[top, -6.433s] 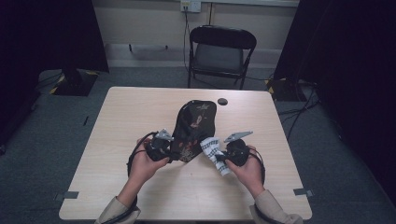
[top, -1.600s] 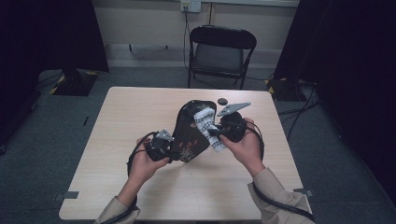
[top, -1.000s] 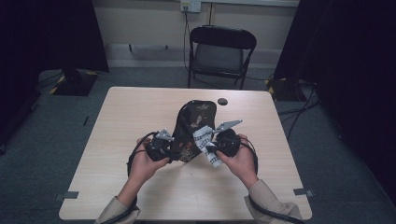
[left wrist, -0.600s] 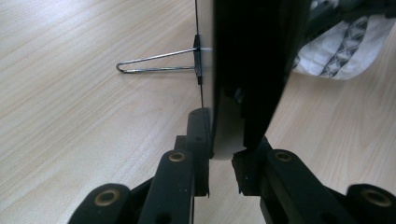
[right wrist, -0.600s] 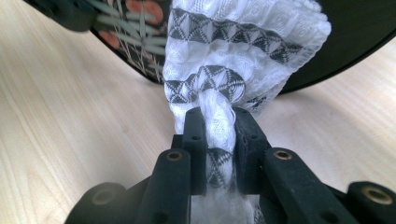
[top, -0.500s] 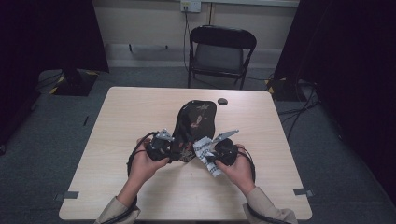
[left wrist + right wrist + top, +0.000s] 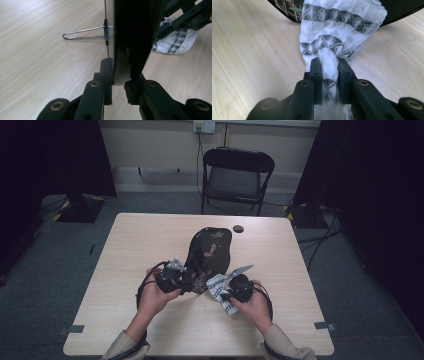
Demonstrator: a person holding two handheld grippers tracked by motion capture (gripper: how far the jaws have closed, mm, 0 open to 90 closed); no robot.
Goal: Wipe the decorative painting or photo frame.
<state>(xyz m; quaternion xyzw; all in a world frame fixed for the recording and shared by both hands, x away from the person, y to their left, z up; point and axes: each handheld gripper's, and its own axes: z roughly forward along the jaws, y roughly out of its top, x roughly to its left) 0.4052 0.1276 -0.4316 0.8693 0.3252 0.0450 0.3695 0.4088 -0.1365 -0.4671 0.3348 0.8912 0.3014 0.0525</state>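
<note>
Table (image 7: 125, 245) left + near edge free; black mirror (image 7: 210, 251) blocks centre; small disc (image 7: 238, 228) far side.

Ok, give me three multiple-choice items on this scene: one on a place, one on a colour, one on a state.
1. Where does the small dark round object lie?
A. On the table beyond the dark panel
B. On the chair seat
C. On the floor

2. What colours is the cloth?
A. Plain red
B. White with grey patterned bands
C. Yellow with blue dots

3. How is the right gripper?
A. Wide open, holding nothing
B. Shut on the cloth
C. Shut on the wire stand

Answers: 1 A, the high view shows it on the table past the dark panel. 2 B, seen close in the right gripper view. 3 B, cloth is pinched between its jaws.
</note>
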